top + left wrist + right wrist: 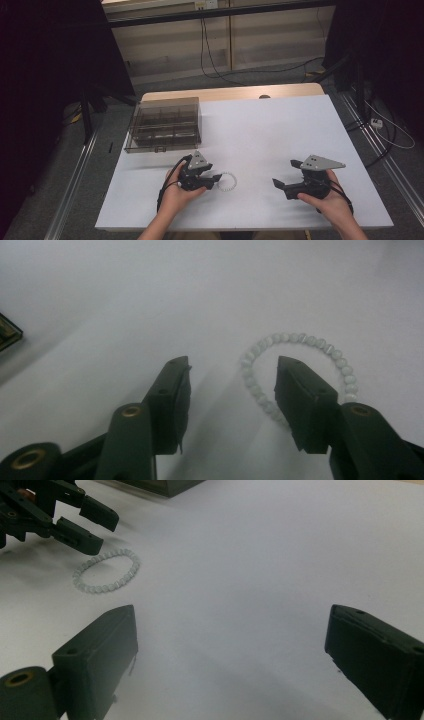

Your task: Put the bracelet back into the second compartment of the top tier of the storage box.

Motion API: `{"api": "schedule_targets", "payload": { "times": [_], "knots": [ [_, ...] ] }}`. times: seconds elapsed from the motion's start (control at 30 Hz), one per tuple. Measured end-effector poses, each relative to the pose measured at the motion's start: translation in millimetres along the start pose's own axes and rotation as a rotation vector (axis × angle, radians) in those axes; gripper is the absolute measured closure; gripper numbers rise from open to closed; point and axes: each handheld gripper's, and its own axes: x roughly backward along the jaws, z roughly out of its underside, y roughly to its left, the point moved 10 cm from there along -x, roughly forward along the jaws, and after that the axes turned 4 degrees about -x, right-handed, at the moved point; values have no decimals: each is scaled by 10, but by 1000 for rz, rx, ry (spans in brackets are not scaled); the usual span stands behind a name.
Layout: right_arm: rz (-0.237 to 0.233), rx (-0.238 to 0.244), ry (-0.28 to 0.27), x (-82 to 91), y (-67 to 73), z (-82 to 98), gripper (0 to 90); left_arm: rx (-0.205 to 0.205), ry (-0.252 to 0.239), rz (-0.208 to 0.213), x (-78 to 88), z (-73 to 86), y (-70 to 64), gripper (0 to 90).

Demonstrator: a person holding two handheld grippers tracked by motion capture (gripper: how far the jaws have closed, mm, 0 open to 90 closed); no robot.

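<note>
Hovering half-open over the near arc of the white bead bracelet (227,181) on the table (280,130), the left gripper (216,181) could just skid it away — beads roll — while the right gripper (283,176) waits wide apart, empty.

From my seat, the left gripper (232,390) has its black jaws standing apart over the white table (150,295), one jaw inside the pale bead bracelet (260,392) (its near arc runs between them), pads not pressing it; a dark box corner (7,332) at left
</note>
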Motion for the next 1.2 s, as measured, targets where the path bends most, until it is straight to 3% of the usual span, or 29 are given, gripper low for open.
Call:
{"api": "schedule_targets", "payload": {
  "times": [0.23, 0.5, 0.8, 0.93, 1.03, 1.2],
  "knots": [
    [3, -1, 0, 9, -24, 3, 64, 0, 29, 18, -40, 40, -19, 579],
    [2, -2, -1, 15, -34, 8, 63, 17, 63, 41, 30, 85, -34, 772],
    [5, 1, -10, 25, -39, -7, 64, 56, 70, 65, 41, 113, -18, 798],
    [7, 2, -10, 23, -35, -14, 64, 46, 82, 56, 40, 114, -26, 803],
    [4, 8, -5, 11, -23, -9, 64, 58, 108, 49, 31, 101, -27, 815],
    [-2, 16, -6, 9, -14, -15, 64, 68, 108, 49, 29, 100, -31, 843]
  ]
}}
